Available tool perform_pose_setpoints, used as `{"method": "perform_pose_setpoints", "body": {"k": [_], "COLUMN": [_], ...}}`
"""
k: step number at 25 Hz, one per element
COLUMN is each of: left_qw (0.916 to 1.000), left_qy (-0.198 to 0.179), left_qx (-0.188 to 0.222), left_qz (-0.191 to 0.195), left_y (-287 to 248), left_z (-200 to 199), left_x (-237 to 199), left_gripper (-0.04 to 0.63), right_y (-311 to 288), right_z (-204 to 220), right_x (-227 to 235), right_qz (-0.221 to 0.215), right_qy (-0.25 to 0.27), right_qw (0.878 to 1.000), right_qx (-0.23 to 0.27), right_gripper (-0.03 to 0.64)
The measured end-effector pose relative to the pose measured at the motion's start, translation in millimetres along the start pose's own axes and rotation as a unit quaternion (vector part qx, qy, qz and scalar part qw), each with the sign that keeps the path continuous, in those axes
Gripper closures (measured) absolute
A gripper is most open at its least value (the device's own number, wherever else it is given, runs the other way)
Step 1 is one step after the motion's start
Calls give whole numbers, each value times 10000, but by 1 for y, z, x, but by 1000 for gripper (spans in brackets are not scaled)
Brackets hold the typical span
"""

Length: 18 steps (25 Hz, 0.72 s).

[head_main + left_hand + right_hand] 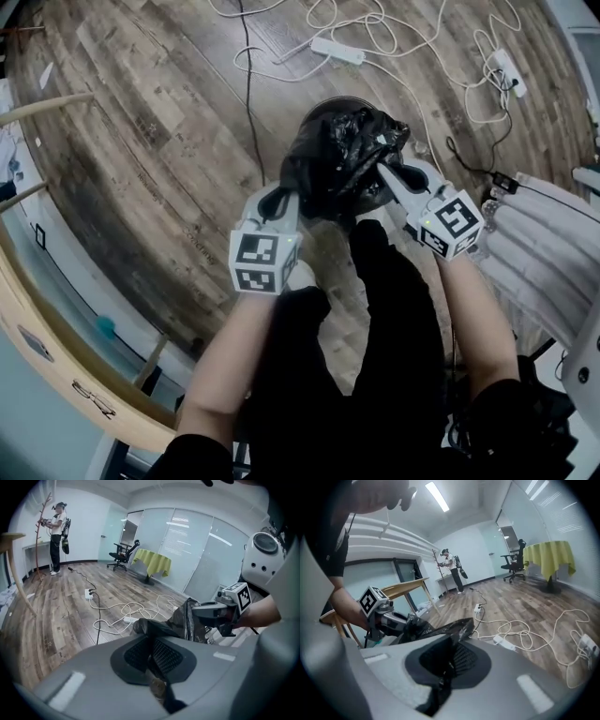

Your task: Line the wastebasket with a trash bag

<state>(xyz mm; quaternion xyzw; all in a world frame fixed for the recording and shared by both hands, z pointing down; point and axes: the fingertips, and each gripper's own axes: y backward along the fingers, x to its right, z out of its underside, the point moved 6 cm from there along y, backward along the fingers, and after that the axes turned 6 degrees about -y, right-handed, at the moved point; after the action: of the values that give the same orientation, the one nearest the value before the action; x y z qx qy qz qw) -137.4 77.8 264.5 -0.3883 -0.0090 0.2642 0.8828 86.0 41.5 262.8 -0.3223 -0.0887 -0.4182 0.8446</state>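
Only the head view shows the wastebasket [330,101], at upper centre under the bunched black trash bag [342,155]. The left gripper [284,197] and right gripper [384,173] each clamp an edge of it. The gripper views alone show a distant person [57,536] and an office chair [123,552].

Right gripper [450,654], jaws closed together on a fold of black trash bag [445,628]. The film stretches up and to the left to the left gripper [397,623], borne on a bare forearm and carrying a marker cube [371,600]. Beyond, white cables [525,637] and a power strip [504,642] lie on the wooden floor [520,602]. Background: a standing person [451,570], an office chair [513,562] and a table with yellow cloth [548,555].
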Motion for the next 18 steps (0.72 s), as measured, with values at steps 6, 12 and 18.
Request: {"method": "perform_pose_setpoints", "body": {"k": [6, 12, 18], "left_qw": [9990, 9981, 9962], "left_qy": [-344, -442, -766], "left_qx": [285, 419, 422], "left_qz": [-87, -106, 18], "left_y": [-40, -85, -132], "left_z": [17, 35, 54], "left_x": [-22, -70, -107], "left_gripper": [588, 588, 588], "right_y": [-4, -10, -27], "right_z": [20, 53, 76], "right_x": [46, 117, 179], "right_qz": [298, 666, 859], "right_qy": [455, 589, 266], "right_qw": [9983, 9952, 9940], "right_qx": [216, 415, 619], "right_gripper": [615, 615, 615]}}
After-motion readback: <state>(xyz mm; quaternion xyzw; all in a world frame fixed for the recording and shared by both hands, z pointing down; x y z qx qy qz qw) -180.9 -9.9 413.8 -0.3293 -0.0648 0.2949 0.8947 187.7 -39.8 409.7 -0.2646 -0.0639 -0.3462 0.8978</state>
